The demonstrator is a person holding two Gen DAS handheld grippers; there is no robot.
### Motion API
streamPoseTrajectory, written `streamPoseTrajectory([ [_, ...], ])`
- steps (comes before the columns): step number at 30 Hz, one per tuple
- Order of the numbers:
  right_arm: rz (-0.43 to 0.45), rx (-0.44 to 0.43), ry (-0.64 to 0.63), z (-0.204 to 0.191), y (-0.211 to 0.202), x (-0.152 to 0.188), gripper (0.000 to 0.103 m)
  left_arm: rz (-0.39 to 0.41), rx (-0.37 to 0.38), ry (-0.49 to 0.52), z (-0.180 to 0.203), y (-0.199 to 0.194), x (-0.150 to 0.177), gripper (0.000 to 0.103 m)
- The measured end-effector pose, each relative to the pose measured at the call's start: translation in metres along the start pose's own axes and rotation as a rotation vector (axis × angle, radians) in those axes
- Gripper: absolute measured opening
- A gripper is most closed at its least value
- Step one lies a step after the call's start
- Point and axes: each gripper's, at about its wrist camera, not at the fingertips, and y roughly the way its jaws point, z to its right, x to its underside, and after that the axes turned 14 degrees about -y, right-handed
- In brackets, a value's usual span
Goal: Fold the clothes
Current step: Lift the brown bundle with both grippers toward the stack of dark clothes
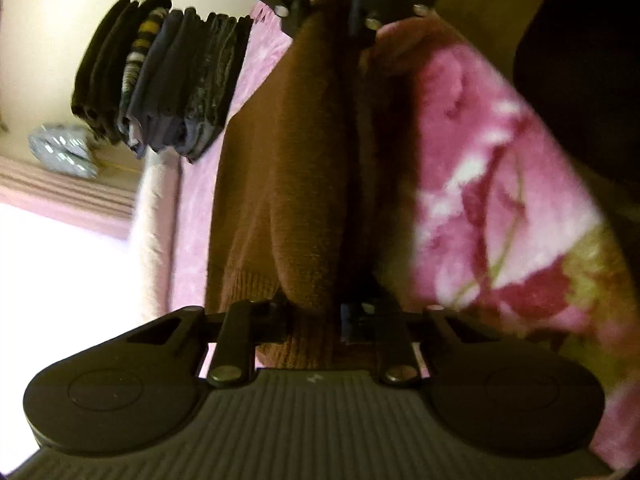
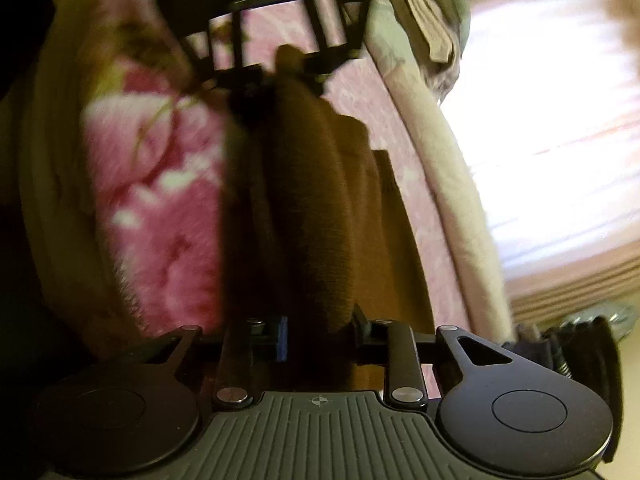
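Both tools grip the brown sweater (image 1: 304, 168); folded stack (image 1: 160, 80) nearby.

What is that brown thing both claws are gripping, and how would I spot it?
Find the pink flowered blanket covering the bed. Stretched above it between the left gripper and right gripper is a brown knitted garment, plain and ribbed-edged, unlike the dark folded stack behind.

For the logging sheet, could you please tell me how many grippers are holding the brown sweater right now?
2: the left gripper clamps one end of the brown sweater, and the right gripper clamps the opposite end.
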Motion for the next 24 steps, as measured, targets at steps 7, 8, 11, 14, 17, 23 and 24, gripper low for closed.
streamPoseTrajectory([
  [7,-0.022,-0.183,0.078,0.108,-0.070,-0.009,0.024,-0.041,0.190,-0.085,-0.097,-0.064,-0.055,0.017],
  [8,-0.024,-0.206,0.094,0.122,-0.083,-0.010,0.024,-0.048,0.216,-0.090,-0.112,-0.075,-0.065,0.017],
  [11,-0.030,-0.274,0.143,0.167,-0.122,-0.012,0.024,-0.068,0.274,-0.077,-0.148,-0.103,-0.095,0.017],
  [14,-0.029,-0.334,0.202,0.206,-0.156,-0.008,0.024,-0.082,0.312,-0.055,-0.176,-0.124,-0.126,0.017],
  [17,-0.023,-0.349,0.249,0.240,-0.179,0.006,0.024,-0.070,0.312,-0.039,-0.203,-0.137,-0.158,0.017],
  [23,-0.055,-0.224,0.308,0.305,-0.214,0.045,0.024,0.022,0.212,-0.001,-0.254,-0.135,-0.220,0.017],
  [24,-0.065,-0.199,0.311,0.315,-0.217,0.052,0.024,0.043,0.197,0.003,-0.264,-0.132,-0.230,0.017],
])
